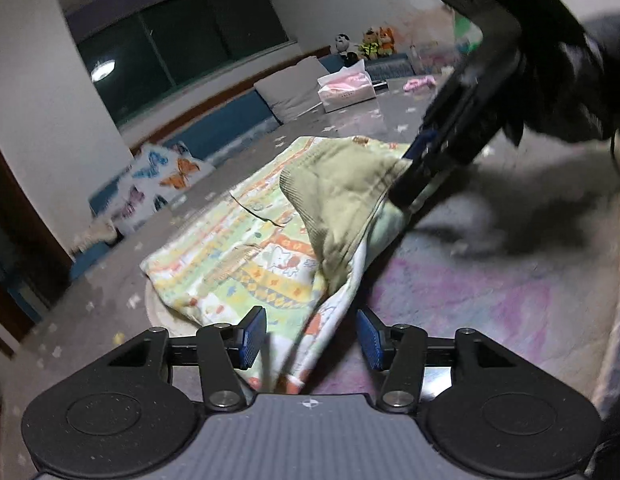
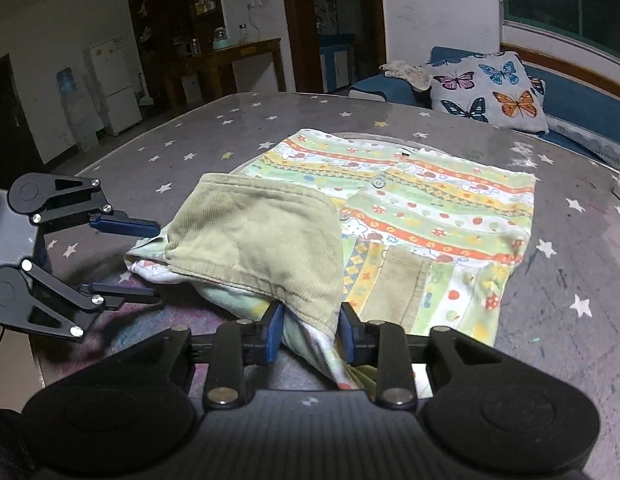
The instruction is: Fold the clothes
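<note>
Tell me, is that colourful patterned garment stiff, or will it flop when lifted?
Probably floppy: the patterned garment sags in soft folds where the right gripper pinches its olive cuff. It seems light, since a pinch lifts the corner. It likely won't slide much; it lies flat on the starry cloth.

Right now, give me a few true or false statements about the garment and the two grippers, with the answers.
1. The right gripper has garment cloth between its pads. True.
2. The left gripper is clamped shut on the cloth. False: its jaws stand apart, with cloth lying between them.
3. A butterfly pillow sits beyond the table. True.
4. The garment is plain white. False: striped print with a green corduroy cuff.
5. The garment lies fully flat. False: one part is lifted and folded over.
</note>
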`<action>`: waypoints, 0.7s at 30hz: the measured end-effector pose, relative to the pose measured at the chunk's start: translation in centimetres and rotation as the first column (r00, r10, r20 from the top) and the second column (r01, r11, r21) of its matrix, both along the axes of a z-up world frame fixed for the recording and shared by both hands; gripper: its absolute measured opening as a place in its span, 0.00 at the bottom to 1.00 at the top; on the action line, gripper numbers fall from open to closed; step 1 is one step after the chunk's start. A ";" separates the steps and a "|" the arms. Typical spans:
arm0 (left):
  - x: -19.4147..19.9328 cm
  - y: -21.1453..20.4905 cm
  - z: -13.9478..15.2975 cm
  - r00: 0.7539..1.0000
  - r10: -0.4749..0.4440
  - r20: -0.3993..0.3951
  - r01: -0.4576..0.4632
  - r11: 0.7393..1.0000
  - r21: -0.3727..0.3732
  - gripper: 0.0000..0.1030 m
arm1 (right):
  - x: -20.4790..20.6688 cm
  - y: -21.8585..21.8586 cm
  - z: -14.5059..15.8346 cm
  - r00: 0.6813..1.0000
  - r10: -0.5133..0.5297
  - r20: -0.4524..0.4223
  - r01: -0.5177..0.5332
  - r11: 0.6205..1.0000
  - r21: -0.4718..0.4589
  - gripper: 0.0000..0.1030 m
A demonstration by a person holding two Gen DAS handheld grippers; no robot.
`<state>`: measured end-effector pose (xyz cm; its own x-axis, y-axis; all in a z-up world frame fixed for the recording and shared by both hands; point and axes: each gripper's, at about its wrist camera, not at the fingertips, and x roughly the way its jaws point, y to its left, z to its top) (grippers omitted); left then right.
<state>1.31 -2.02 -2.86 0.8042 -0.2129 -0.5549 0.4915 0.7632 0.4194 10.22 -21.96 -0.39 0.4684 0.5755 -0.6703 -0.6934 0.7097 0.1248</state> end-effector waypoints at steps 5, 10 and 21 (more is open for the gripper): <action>0.8 0.2 -0.7 0.999 -0.022 0.023 0.021 0.998 0.063 0.36 | -0.5 -0.1 0.4 1.000 -0.009 -0.005 0.009 1.000 0.018 0.15; 0.5 1.2 -0.2 0.999 -0.041 0.022 0.039 0.997 0.059 0.07 | -1.2 -0.4 1.0 1.000 -0.027 0.015 0.026 0.999 0.041 0.09; -5.8 2.6 4.7 0.996 -0.086 -0.018 0.085 0.993 -0.085 0.05 | -7.4 -2.0 5.1 0.998 0.038 0.048 -0.041 0.997 0.059 0.08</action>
